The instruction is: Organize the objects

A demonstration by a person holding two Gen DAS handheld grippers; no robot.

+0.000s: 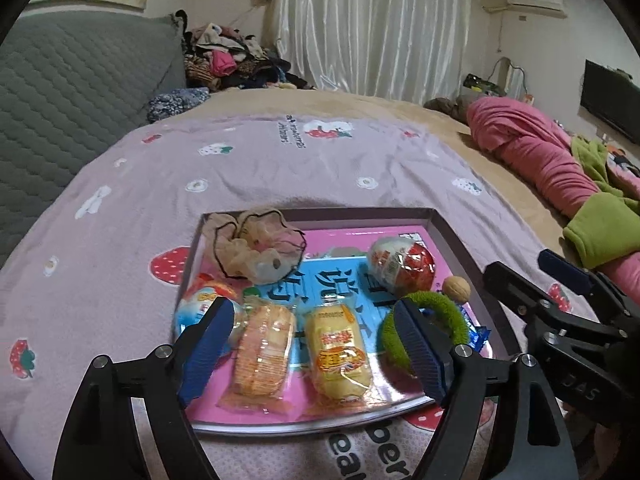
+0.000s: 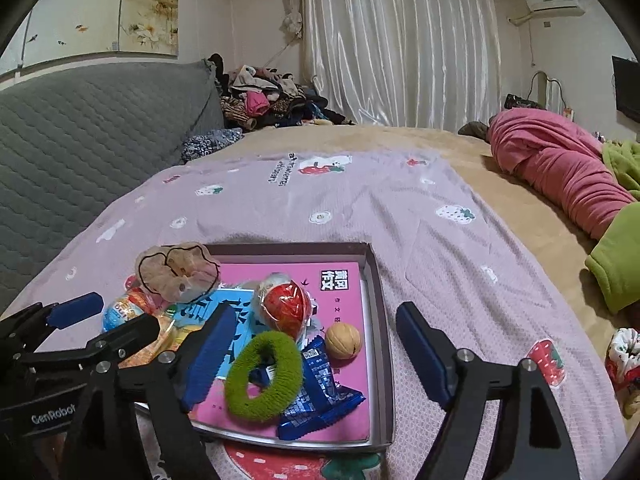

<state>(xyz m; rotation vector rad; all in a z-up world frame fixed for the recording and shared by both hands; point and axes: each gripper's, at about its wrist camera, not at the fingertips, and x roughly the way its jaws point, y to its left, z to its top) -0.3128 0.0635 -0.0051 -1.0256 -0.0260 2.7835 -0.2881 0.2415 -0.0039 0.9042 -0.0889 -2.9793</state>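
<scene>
A shallow grey tray (image 1: 452, 236) with a pink book cover as its floor lies on the bed. In it are a beige scrunchie (image 1: 252, 248), a red-and-white egg toy (image 1: 400, 264), a walnut (image 1: 456, 289), a green scrunchie (image 1: 436, 316), an orange cracker pack (image 1: 262, 354), a yellow snack pack (image 1: 340, 352) and a blue egg toy (image 1: 202, 304). My left gripper (image 1: 314, 320) hangs open above the two snack packs, its pads clear of them. My right gripper (image 2: 314, 316) is open over the tray's right side, above the green scrunchie (image 2: 264, 376), a blue wrapper (image 2: 320, 396) and the walnut (image 2: 343, 342); its right finger is outside the rim (image 2: 378, 320).
The tray rests on a lilac strawberry-print cloth (image 1: 280, 168) spread over a tan bedspread. A grey quilted headboard (image 1: 72, 80) and a clothes pile (image 1: 228, 60) lie at the back left. A rolled pink blanket (image 1: 540, 152) and green fleece (image 1: 604, 232) lie right. A patterned scrunchie (image 2: 624, 360) sits far right.
</scene>
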